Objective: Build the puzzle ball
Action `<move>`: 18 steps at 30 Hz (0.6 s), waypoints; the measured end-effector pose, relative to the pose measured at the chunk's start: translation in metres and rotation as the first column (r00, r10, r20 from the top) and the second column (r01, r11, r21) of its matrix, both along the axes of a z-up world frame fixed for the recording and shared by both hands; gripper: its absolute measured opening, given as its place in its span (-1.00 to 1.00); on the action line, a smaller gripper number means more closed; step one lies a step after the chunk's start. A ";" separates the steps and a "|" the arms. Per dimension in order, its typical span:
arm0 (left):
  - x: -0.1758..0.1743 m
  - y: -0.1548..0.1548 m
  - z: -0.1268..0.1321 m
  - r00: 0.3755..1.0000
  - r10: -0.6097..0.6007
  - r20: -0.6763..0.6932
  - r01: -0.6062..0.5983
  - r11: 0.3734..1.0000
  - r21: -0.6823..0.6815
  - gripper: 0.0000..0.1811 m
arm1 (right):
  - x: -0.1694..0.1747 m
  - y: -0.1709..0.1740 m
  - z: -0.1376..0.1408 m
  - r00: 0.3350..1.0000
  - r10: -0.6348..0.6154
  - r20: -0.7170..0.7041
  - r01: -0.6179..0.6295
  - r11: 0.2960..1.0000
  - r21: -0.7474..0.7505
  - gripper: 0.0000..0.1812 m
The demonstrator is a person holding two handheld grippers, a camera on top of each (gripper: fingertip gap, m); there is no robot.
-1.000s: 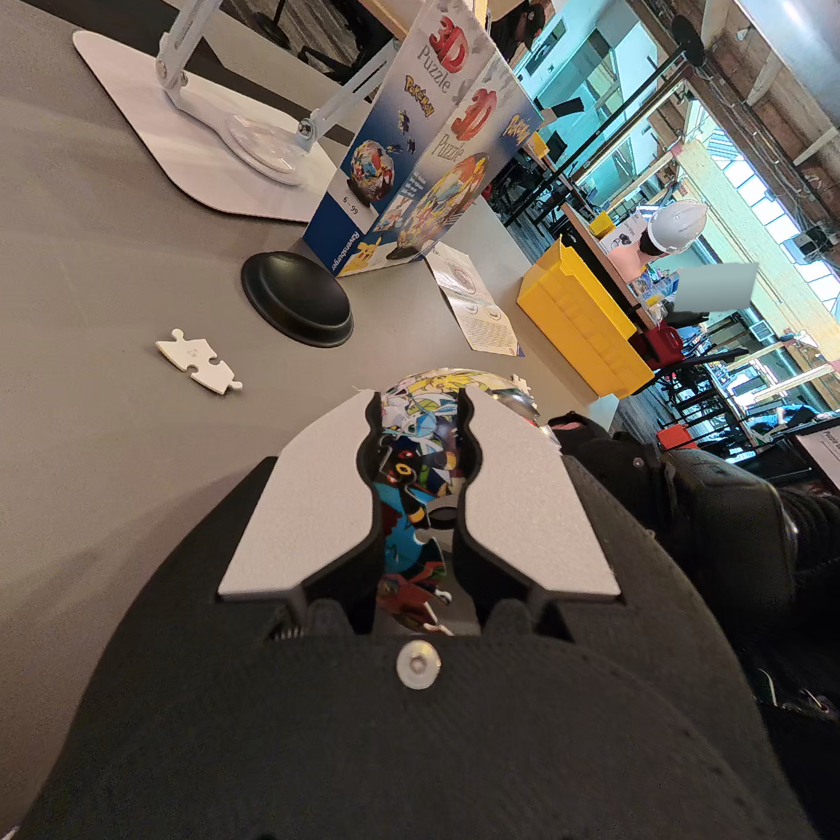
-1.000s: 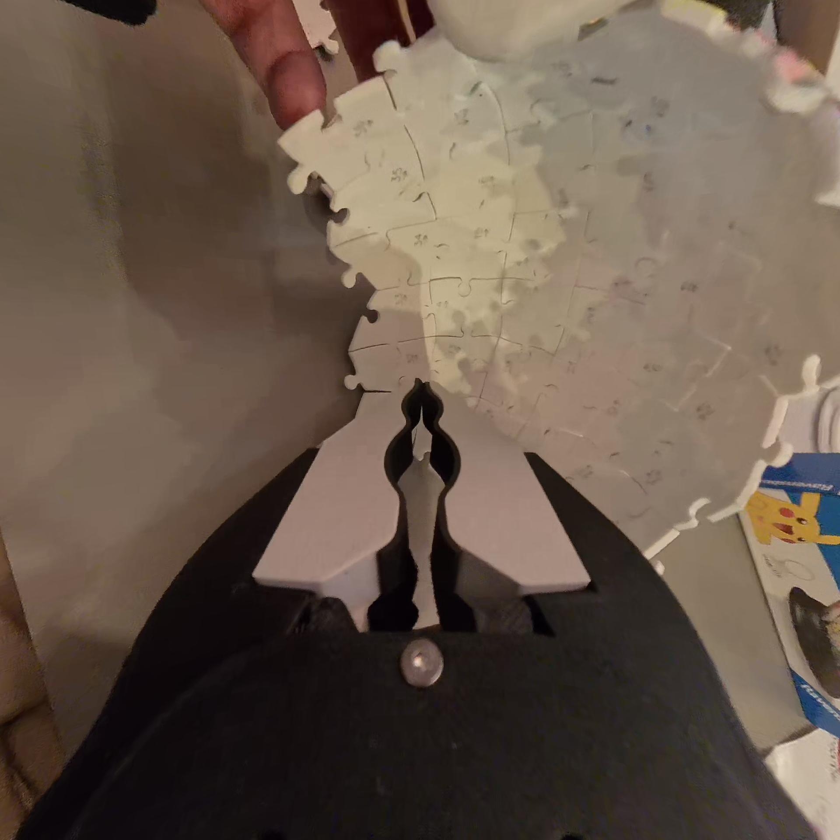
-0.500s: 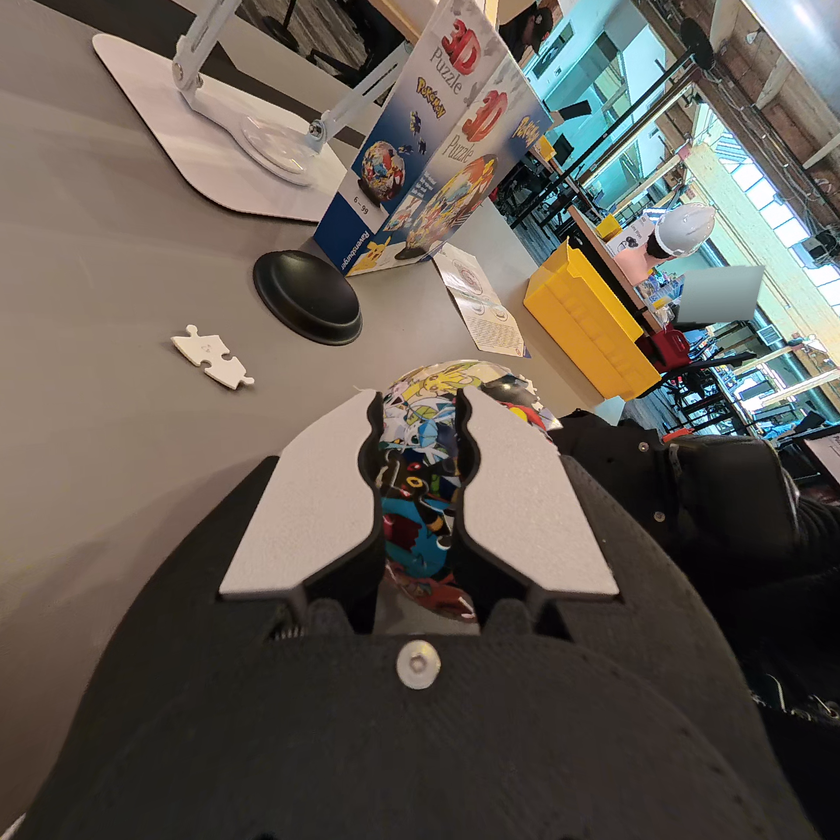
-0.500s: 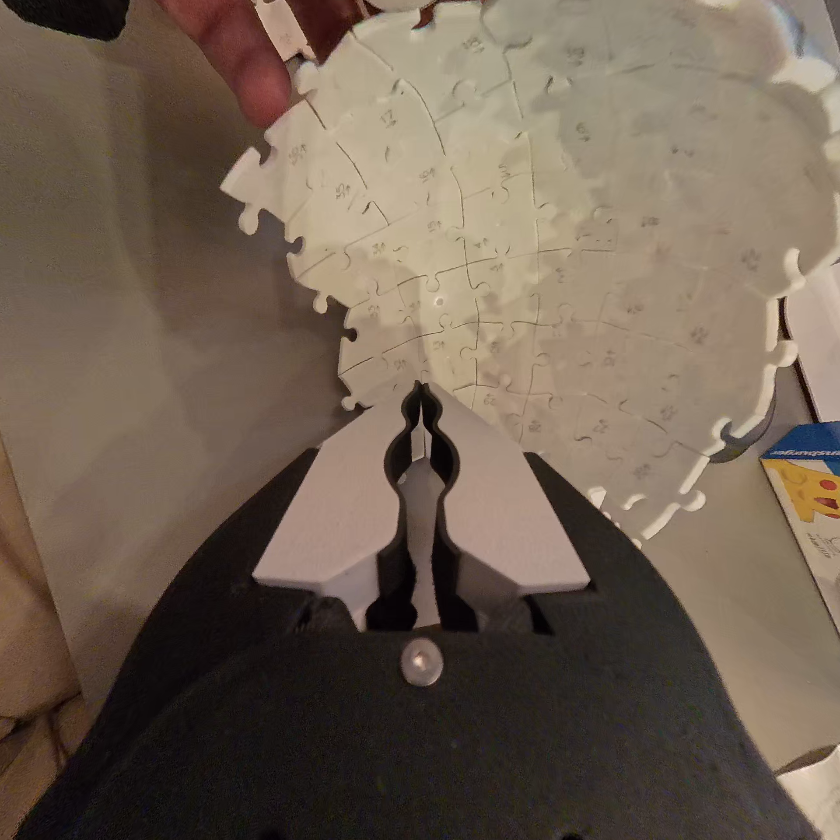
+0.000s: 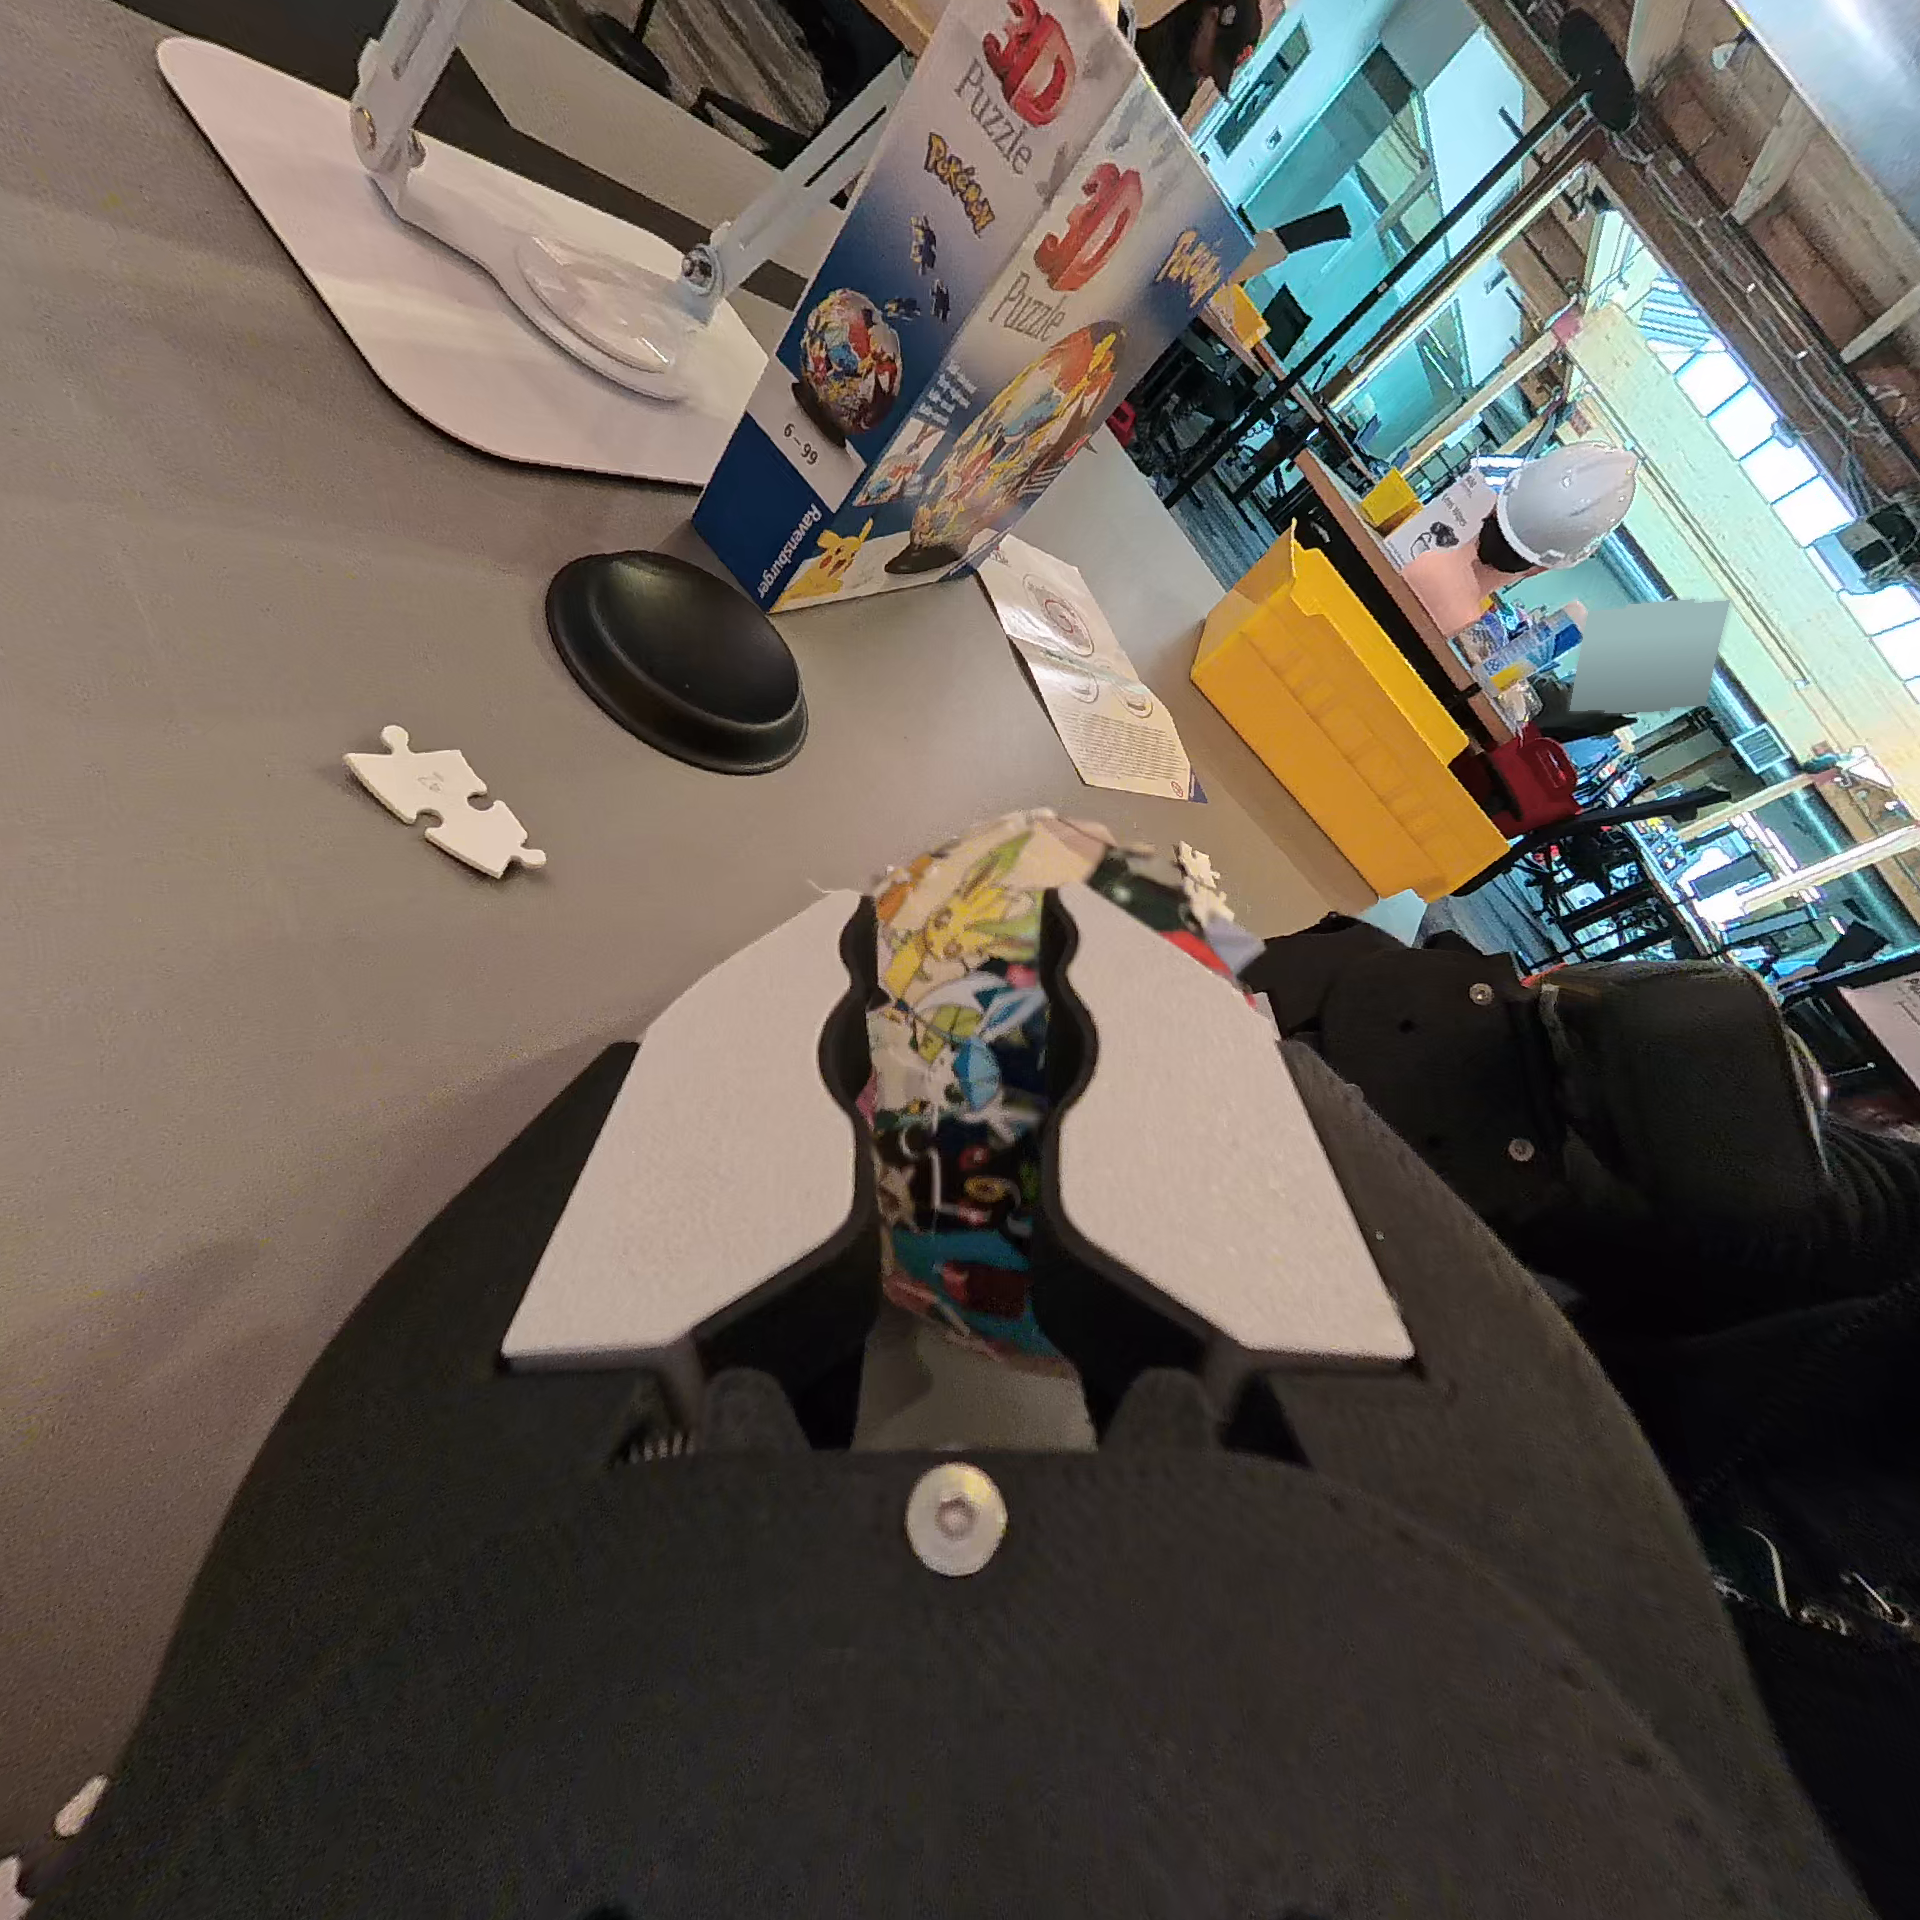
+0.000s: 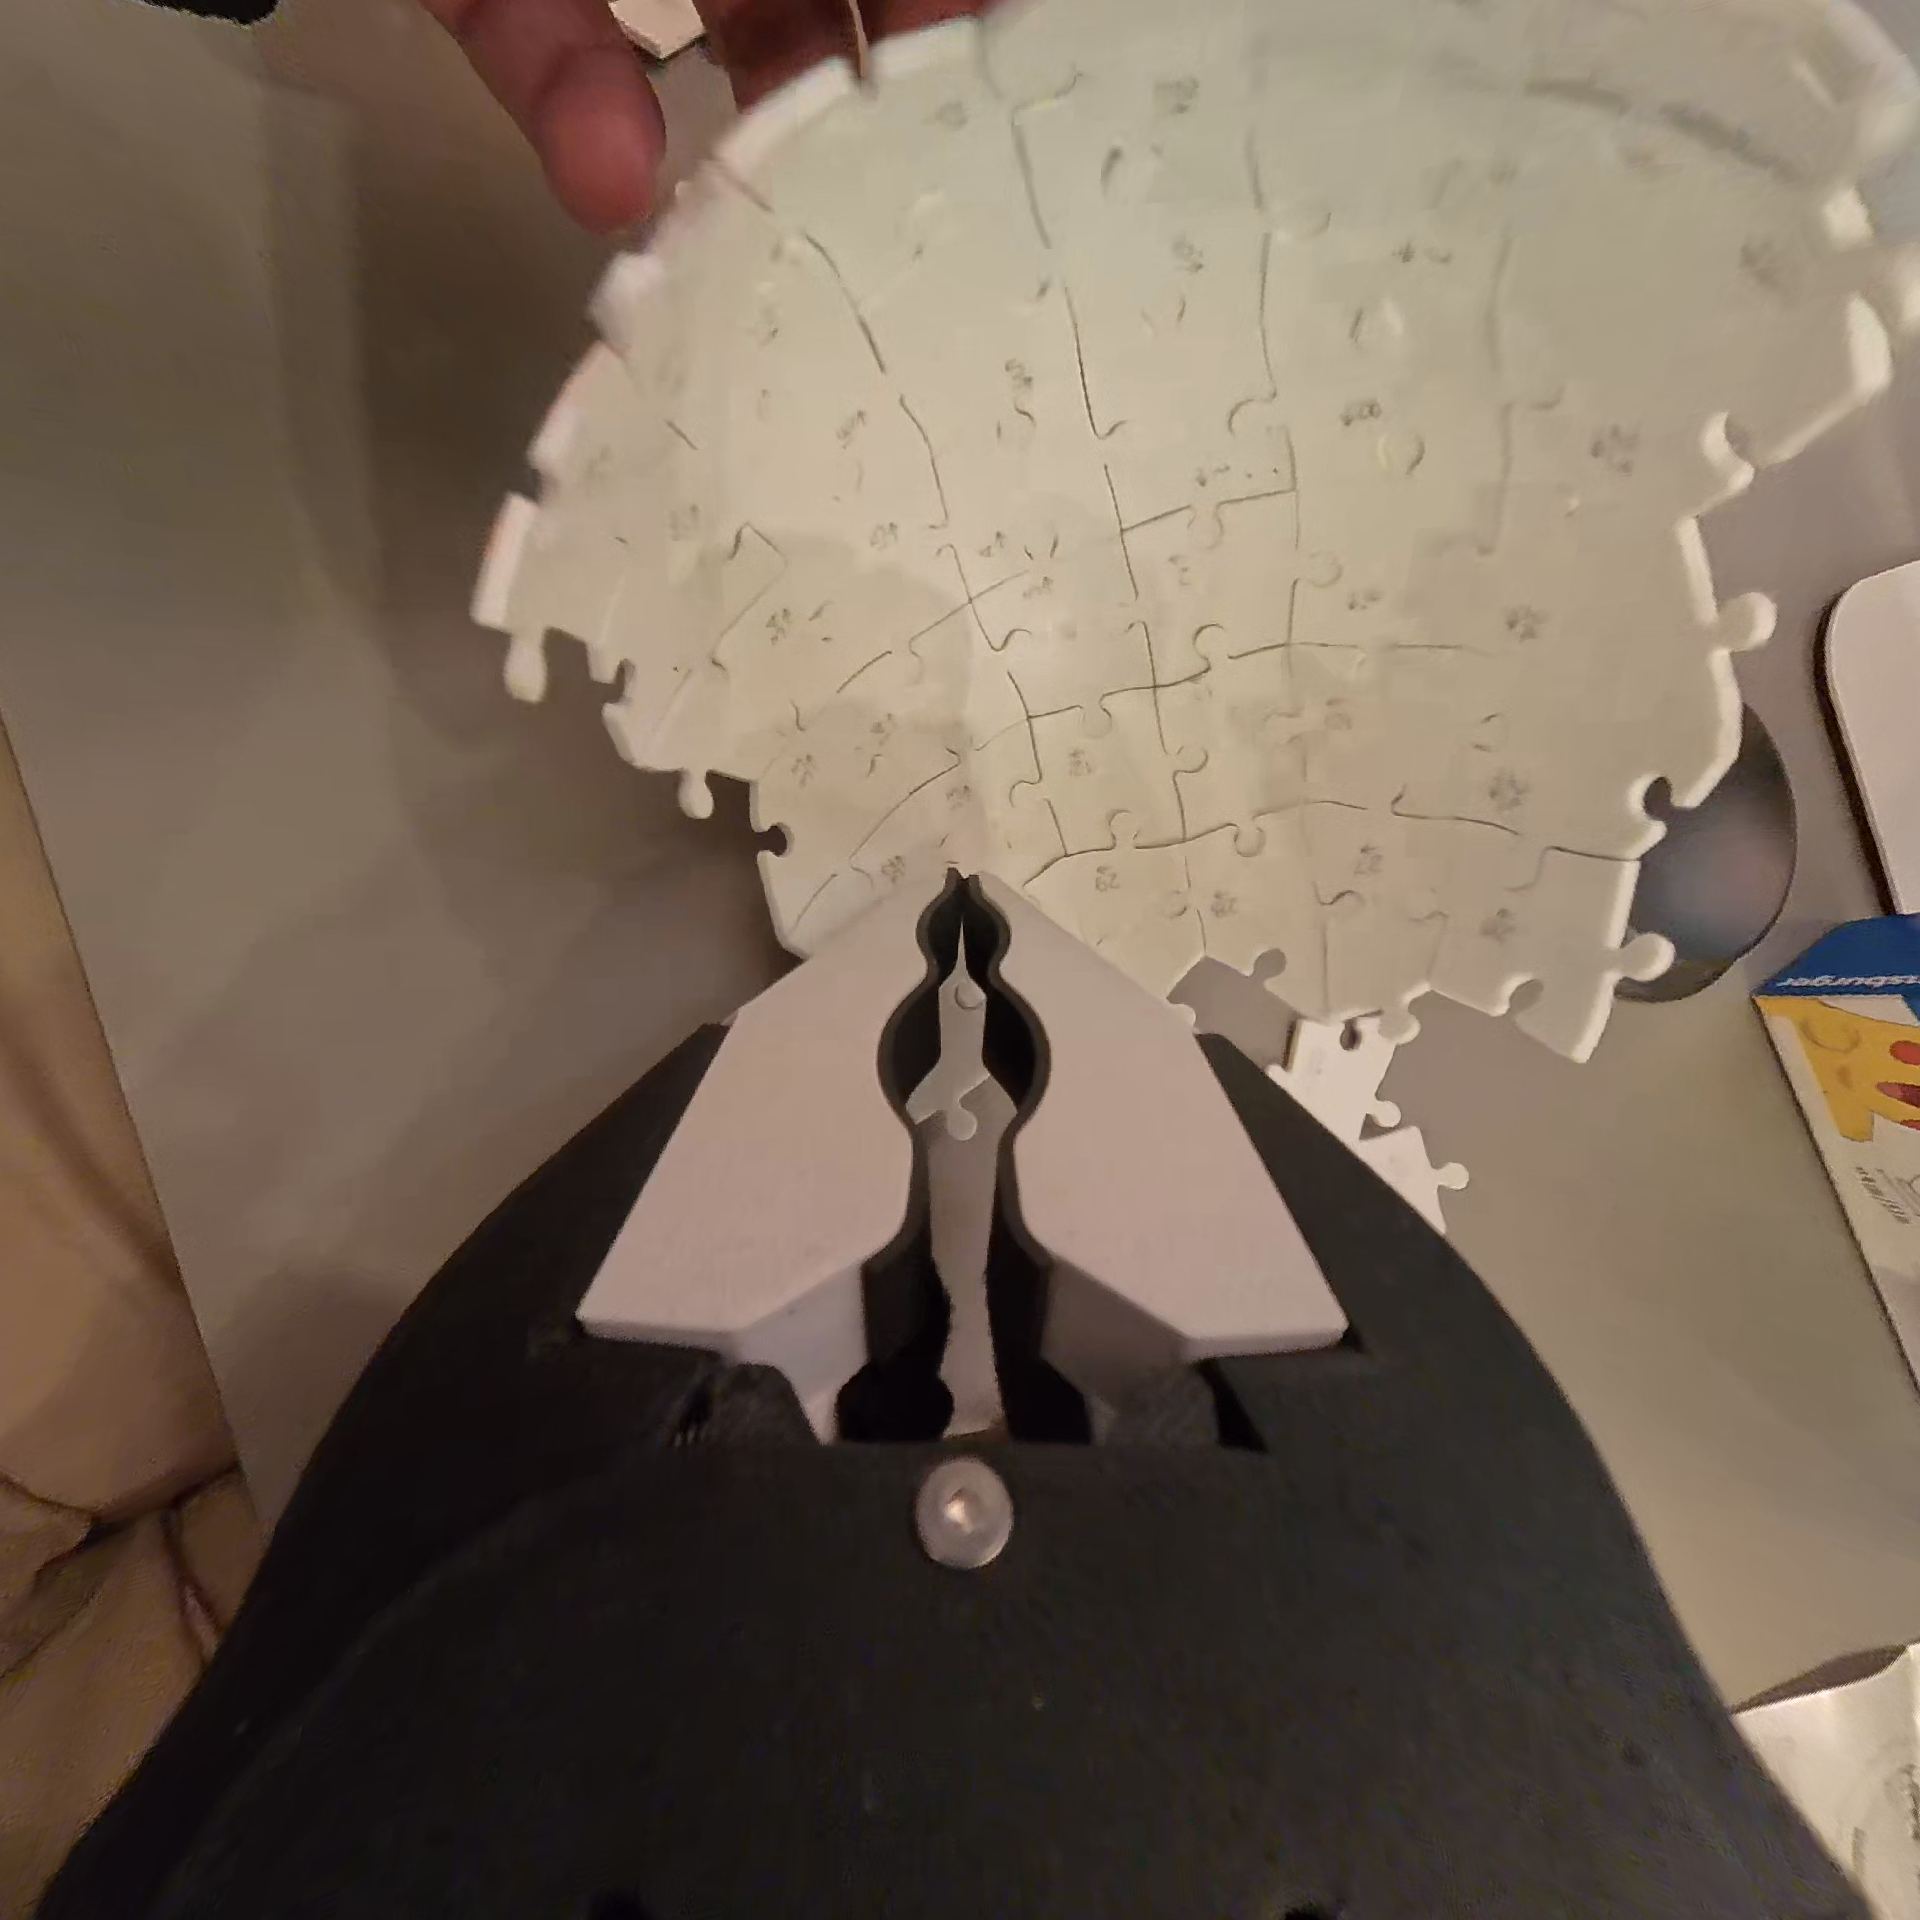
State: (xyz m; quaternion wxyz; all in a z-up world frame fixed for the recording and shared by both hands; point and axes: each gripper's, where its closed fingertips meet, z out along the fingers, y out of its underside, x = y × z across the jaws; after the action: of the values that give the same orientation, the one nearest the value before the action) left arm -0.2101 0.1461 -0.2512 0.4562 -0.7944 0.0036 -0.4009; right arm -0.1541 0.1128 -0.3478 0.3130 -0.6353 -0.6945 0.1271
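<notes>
The puzzle ball is a half-built bowl-shaped shell. Its colourful outside [image 5: 961,1039] shows between the jaws of my left gripper [image 5: 956,904], which is shut on its wall. The right wrist view shows its white numbered inside [image 6: 1195,468], held above the table. My right gripper [image 6: 961,881] is shut on a white puzzle piece [image 6: 961,1049], seen edge-on, at the shell's lower rim. A person's finger [image 6: 592,135] touches the shell's upper left rim. Two joined white pieces [image 5: 442,800] lie on the grey table [image 5: 208,1039].
A black round stand [image 5: 675,660], the puzzle box [image 5: 966,301], a leaflet [image 5: 1091,675] and a white stand base [image 5: 416,270] sit beyond the shell. A yellow bin [image 5: 1340,717] stands at the table's far edge. Loose white pieces [image 6: 1351,1081] lie under the shell. The tips of one gripper are about 12 cm away from the tips of the other.
The shell has turned between both grippers. In the right wrist view it swung right and down, and more of its inside shows. Both grippers kept their hold.
</notes>
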 end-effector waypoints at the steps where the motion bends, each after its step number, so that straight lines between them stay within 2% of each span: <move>1: 0.001 -0.001 0.000 1.000 -0.004 0.000 0.004 1.000 -0.001 -0.68 | 0.001 0.000 0.000 1.000 -0.001 -0.005 0.001 1.000 -0.004 -1.00; 18: 0.007 -0.001 -0.001 0.998 -0.022 0.058 0.022 1.000 0.000 -0.68 | 0.005 -0.002 -0.001 0.995 -0.030 -0.090 0.031 0.999 0.014 -1.00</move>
State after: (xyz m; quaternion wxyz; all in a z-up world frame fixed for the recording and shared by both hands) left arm -0.2036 0.1450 -0.2517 0.4515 -0.7825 -0.0010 -0.4289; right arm -0.1495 0.1107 -0.3485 0.3508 -0.6369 -0.6709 0.1453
